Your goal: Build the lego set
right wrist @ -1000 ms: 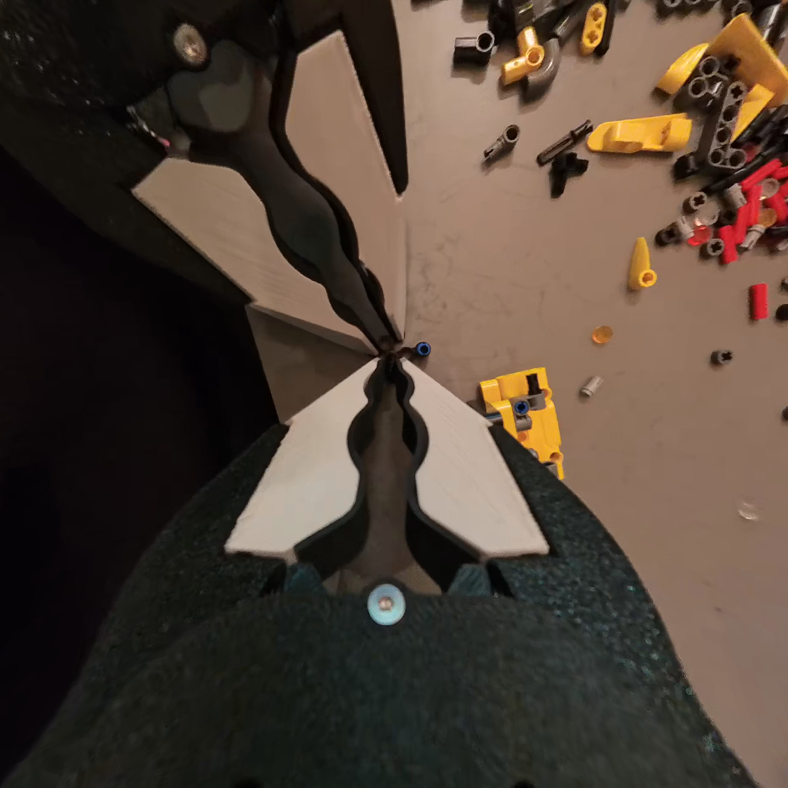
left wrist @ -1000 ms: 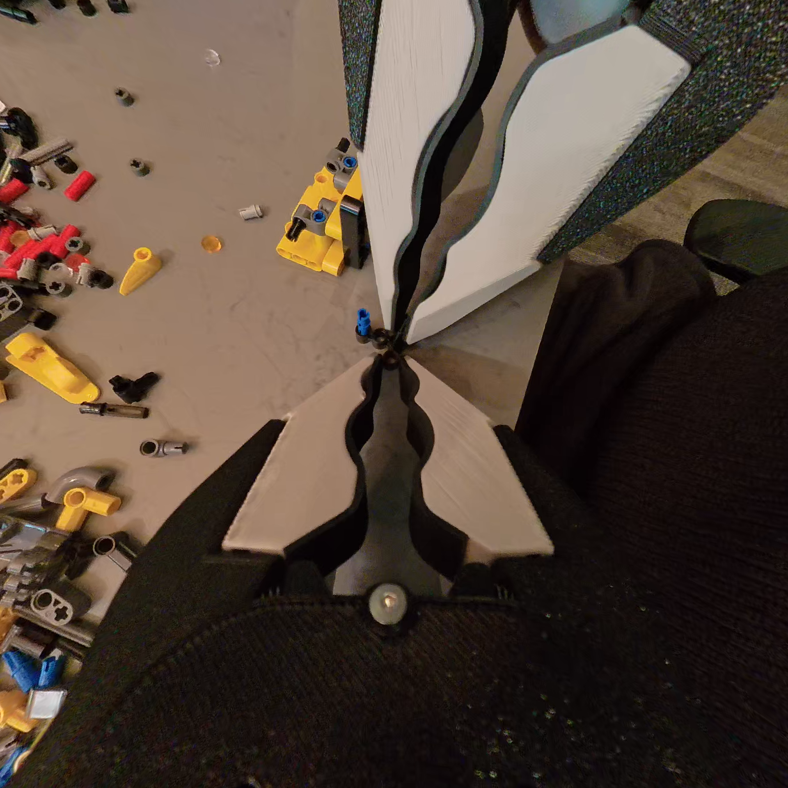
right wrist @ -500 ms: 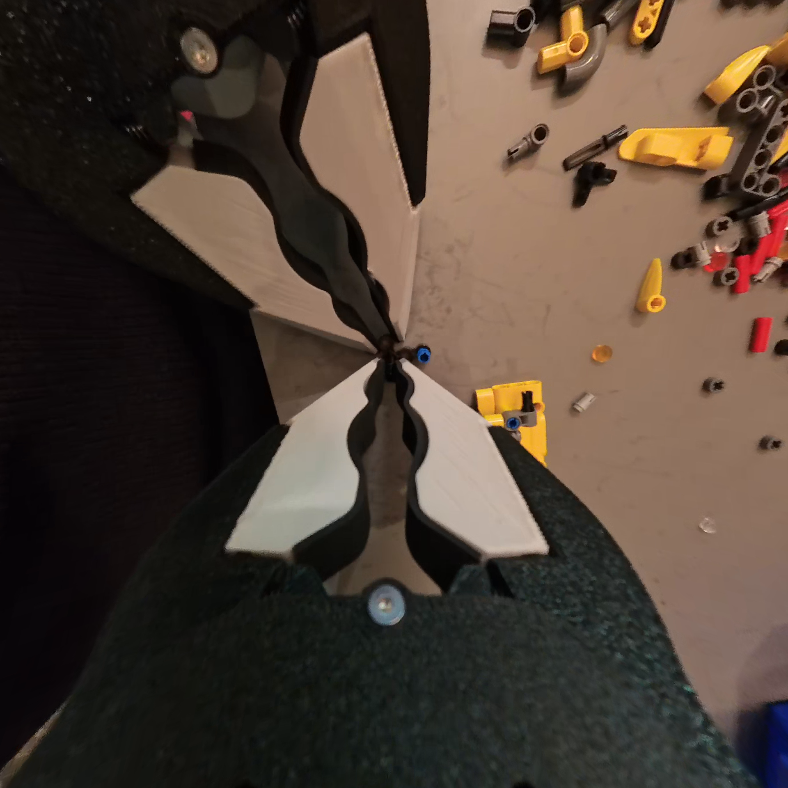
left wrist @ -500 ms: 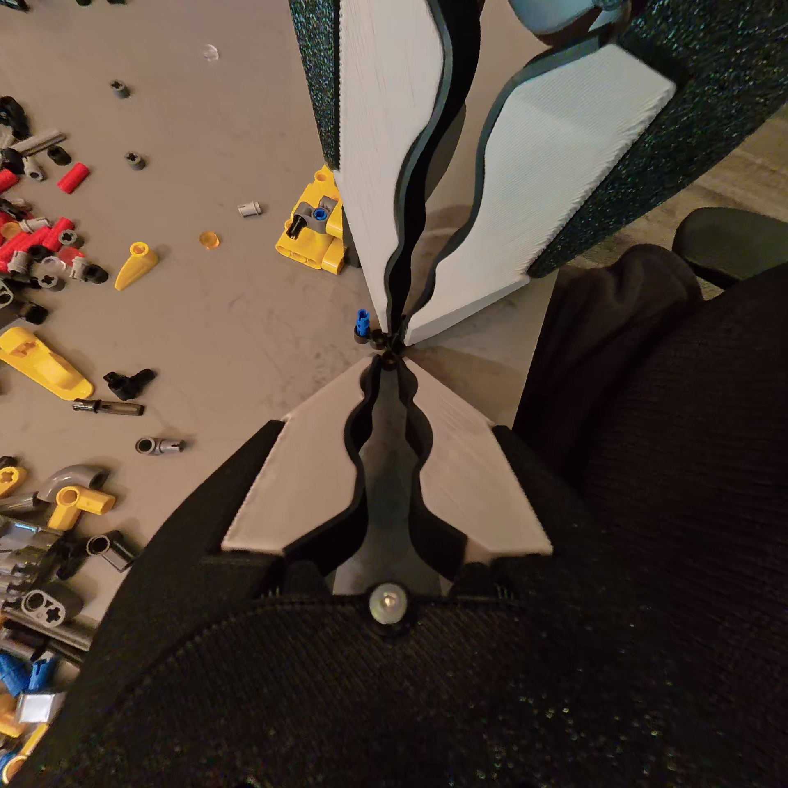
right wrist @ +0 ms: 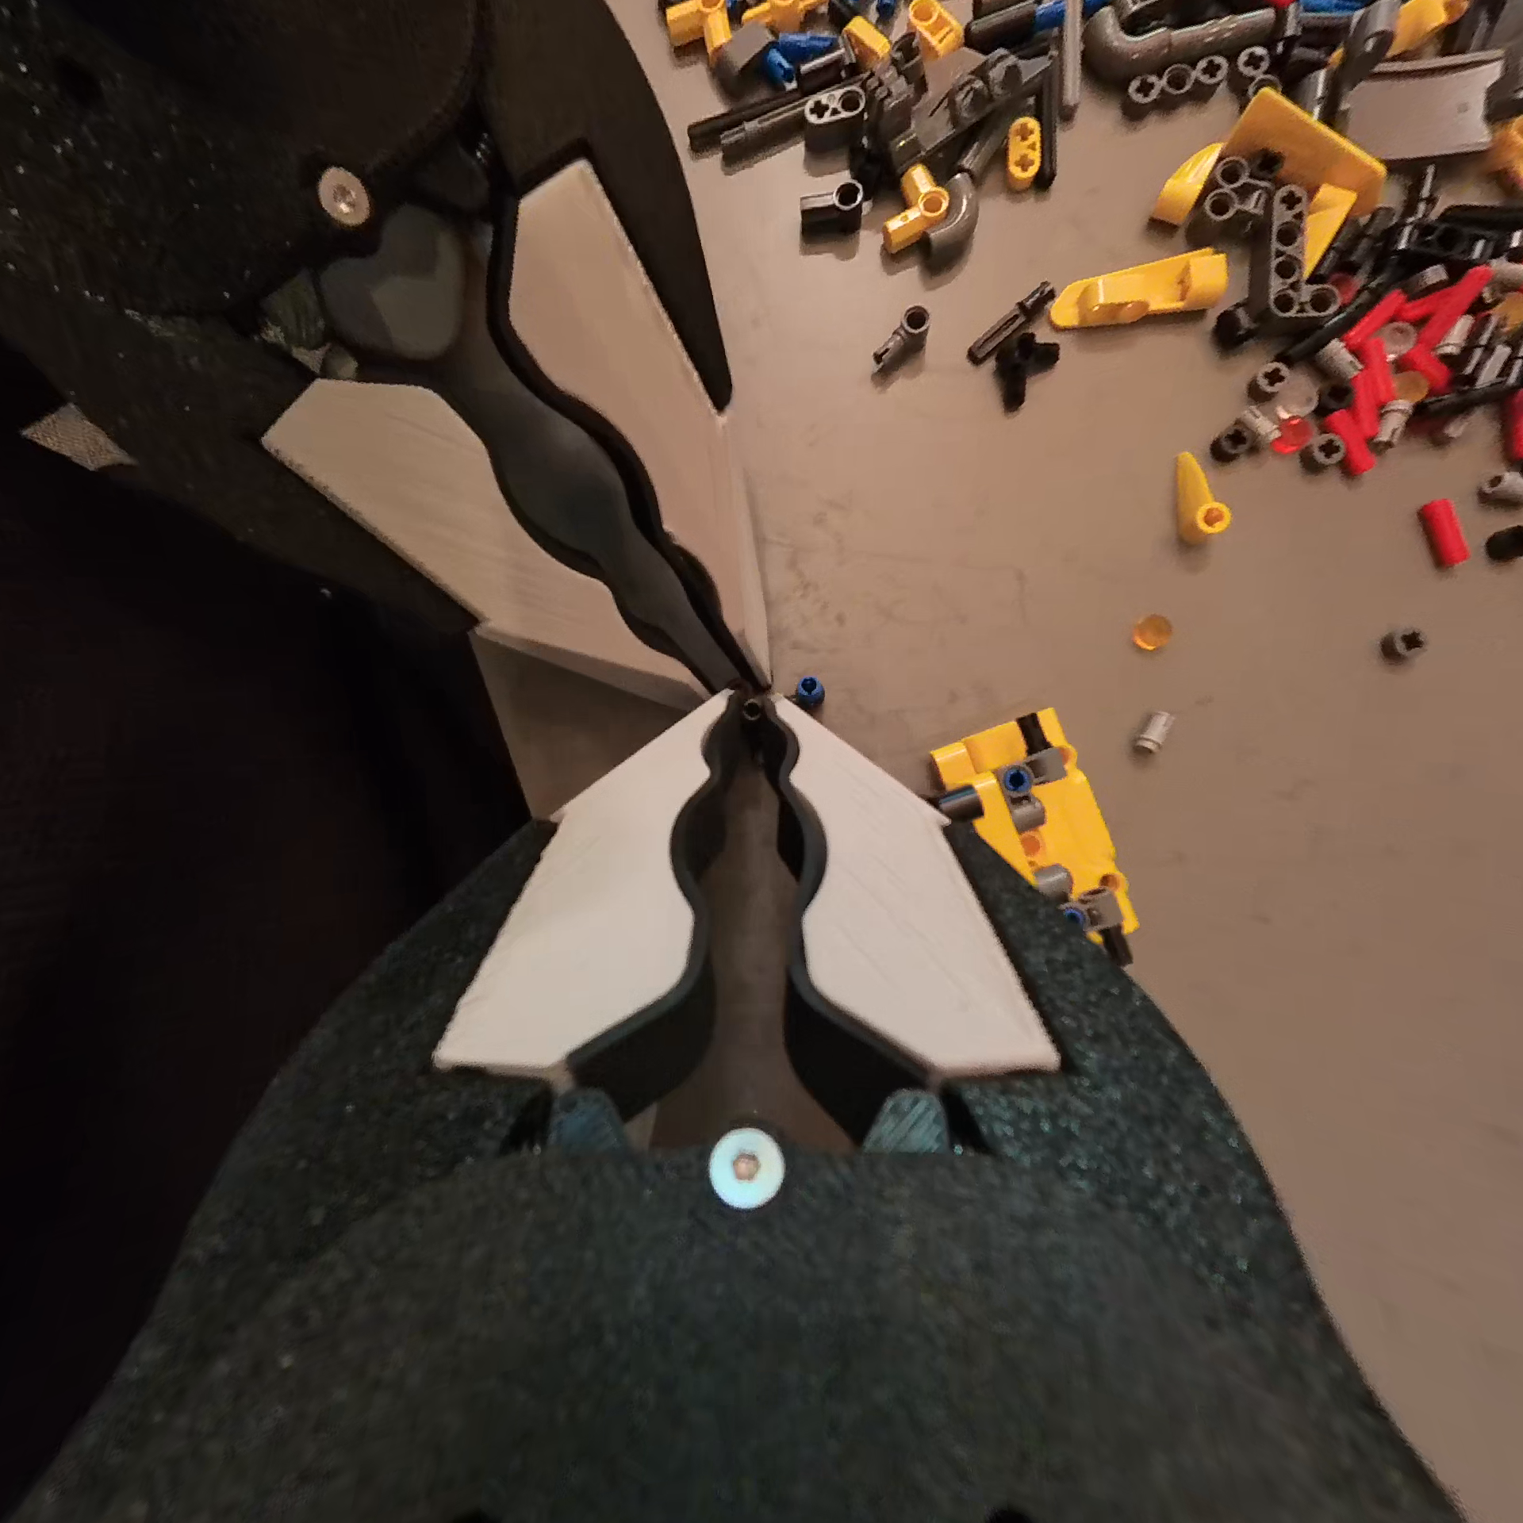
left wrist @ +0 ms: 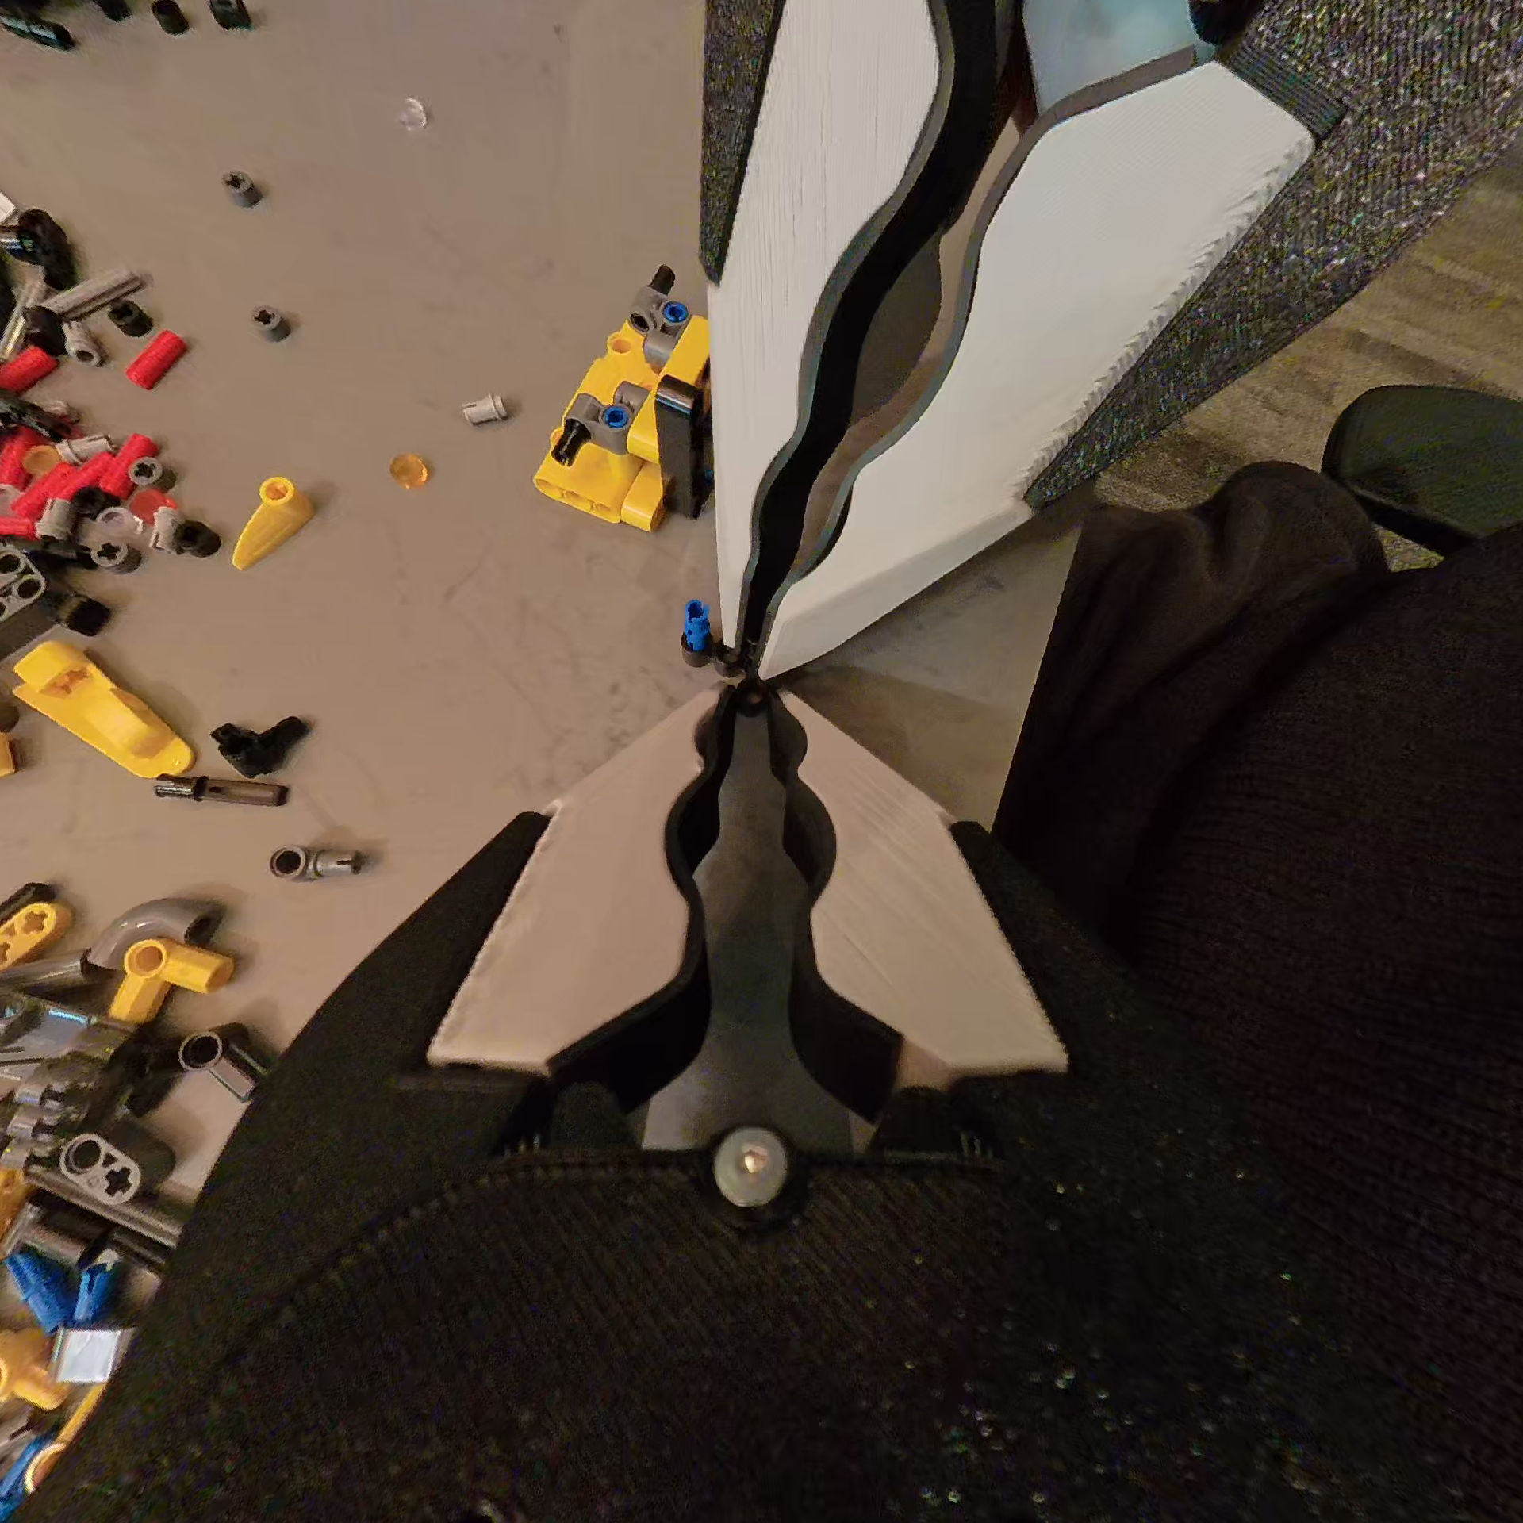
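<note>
I am holding both claws tip to tip above the counter: my left claw and right claw are each pinching narrow on one small black connector carrying a blue pin, near the yellow block assembly.

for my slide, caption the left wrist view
Left gripper and right gripper pinch a small black connector with blue pin.

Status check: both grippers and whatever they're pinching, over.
Left gripper and right gripper shut tip to tip on small black connector carrying a blue pin. Yellow brick assembly on grey table, apart.
</note>
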`<state>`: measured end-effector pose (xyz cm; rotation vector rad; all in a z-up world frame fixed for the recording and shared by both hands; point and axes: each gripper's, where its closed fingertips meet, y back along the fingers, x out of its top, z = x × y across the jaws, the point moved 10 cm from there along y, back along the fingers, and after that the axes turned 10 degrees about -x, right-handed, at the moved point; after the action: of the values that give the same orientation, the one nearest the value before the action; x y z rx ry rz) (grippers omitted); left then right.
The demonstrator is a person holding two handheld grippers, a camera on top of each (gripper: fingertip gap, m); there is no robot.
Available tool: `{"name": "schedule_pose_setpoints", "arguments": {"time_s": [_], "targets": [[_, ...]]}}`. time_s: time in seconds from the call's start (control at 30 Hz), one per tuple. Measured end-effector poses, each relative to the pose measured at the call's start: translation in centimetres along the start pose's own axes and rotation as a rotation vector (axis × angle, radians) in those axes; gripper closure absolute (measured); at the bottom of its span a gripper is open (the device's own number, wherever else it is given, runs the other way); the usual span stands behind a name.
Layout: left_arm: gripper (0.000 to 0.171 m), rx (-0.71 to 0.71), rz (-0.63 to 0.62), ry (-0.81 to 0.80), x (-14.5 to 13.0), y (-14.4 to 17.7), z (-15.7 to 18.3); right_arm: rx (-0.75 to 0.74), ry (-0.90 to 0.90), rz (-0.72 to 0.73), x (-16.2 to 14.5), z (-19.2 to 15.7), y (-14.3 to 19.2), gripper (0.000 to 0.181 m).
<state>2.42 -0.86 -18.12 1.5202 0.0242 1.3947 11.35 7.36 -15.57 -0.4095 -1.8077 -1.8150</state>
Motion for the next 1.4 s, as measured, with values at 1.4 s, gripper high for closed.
{"name": "schedule_pose_setpoints", "arguments": {"time_s": [1.4], "targets": [[0.166,-0.033,0.01,0.01,0.0,0.1,-0.1,-0.089,0.003,0.382,-2.7,-1.3,2.7,0.142]]}}
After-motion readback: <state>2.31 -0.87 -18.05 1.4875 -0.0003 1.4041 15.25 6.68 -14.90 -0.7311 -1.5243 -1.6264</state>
